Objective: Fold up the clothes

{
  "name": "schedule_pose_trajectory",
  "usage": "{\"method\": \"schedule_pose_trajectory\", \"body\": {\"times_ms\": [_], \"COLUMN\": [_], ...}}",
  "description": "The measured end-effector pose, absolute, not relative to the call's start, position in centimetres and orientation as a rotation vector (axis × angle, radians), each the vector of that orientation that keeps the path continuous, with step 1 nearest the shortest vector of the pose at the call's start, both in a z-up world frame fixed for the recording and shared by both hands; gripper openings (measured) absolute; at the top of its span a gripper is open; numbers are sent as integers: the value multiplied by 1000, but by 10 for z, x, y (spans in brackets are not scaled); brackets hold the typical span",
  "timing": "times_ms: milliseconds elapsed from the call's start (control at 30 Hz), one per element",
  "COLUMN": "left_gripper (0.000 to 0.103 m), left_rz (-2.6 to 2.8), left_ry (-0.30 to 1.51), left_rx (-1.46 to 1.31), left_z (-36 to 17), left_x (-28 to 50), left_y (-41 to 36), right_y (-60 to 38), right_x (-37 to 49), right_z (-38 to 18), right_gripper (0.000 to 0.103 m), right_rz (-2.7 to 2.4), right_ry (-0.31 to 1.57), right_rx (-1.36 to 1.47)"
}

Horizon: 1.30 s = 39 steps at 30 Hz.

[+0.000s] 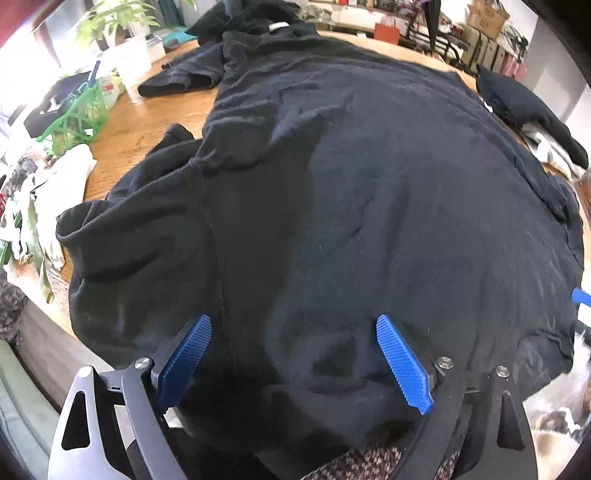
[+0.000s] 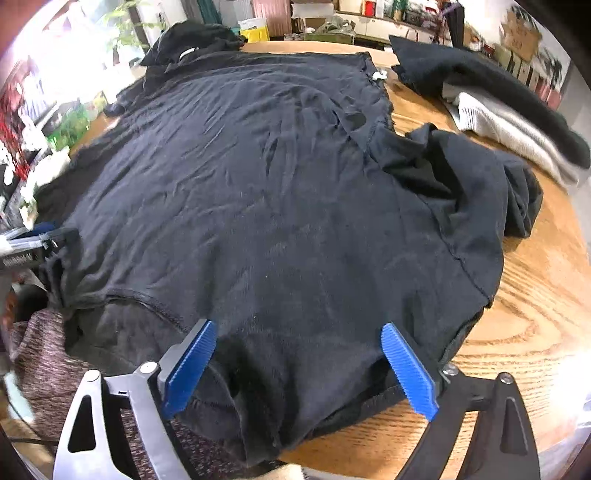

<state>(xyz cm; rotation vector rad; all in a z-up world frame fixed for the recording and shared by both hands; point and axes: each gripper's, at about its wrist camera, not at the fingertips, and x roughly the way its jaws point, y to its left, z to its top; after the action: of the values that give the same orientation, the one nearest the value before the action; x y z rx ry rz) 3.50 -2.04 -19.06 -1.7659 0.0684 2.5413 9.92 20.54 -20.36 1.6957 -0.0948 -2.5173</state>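
A black T-shirt (image 1: 369, 184) lies spread flat on a round wooden table (image 2: 535, 314), its near shoulder edge hanging over the table's front rim. One sleeve (image 1: 110, 236) is rumpled at the left, the other sleeve (image 2: 498, 184) is bunched at the right, and the collar seam (image 2: 147, 302) curves near the front. My left gripper (image 1: 293, 321) points steeply down at the near left shoulder area, jaws wide, with the cloth lying loose between the blue pads. My right gripper (image 2: 299, 326) stands the same way over the near right shoulder, jaws wide and not pinching.
Black garments (image 1: 251, 18) are heaped at the table's far side. Folded grey and black clothes (image 2: 498, 122) lie at the right. A green basket (image 1: 74, 118), white cloths (image 1: 55, 184) and a potted plant (image 1: 110, 22) crowd the left edge. Bare wood shows at front right.
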Motion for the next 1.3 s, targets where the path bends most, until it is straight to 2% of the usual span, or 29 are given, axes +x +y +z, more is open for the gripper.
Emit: {"method": "schedule_pose_trajectory", "body": {"times_ms": [67,200,267,433,567,733,767,800,833,933,1100,1233,1267,1300], "left_gripper": [92,92,92,92,92,92,92,92,92,92,92,92,92,92], "left_rz": [2516,2437,2397,2365,2303,2221,2207,2193,2187,2175,2145,2153,2156,2158], "left_ry": [46,-235,-290,-160,-145,-198,-195,-191,-187,-172,-162,-148,-144,-140], "left_rx": [-1821,-1826,-1770,-1740,-1745,-1751,-1750,-1749,-1751,-1760,-1768,-1772,-1771,-1769], "left_z": [-191,-182,-175,-172,-179,-183,-183,-183,-182,-182,-187,-189,-189,-189], "left_x": [30,17,12,-1,4,14,14,14,16,22,24,24,25,25], "left_y": [-23,-24,-16,14,30,47,54,61,65,73,80,82,84,85], "right_y": [229,308,347,422,441,448,448,447,446,441,448,462,466,470], "right_x": [98,86,78,48,25,9,8,9,10,14,52,84,90,92], "right_z": [-190,-169,-166,-174,-181,-199,-201,-202,-203,-202,-149,-90,-81,-83], "right_gripper": [88,90,88,79,79,79,77,65,43,14,10,10,12,20], "right_rz": [-2565,-2775,-2871,-2953,-2962,-2905,-2895,-2884,-2874,-2875,-3003,-3208,-3258,-3262], "right_ry": [-215,-468,-590,-839,-831,-922,-940,-959,-977,-922,-934,-810,-785,-787], "right_rx": [1656,1601,1604,1638,1688,1734,1731,1722,1712,1721,1484,1288,1267,1291]}}
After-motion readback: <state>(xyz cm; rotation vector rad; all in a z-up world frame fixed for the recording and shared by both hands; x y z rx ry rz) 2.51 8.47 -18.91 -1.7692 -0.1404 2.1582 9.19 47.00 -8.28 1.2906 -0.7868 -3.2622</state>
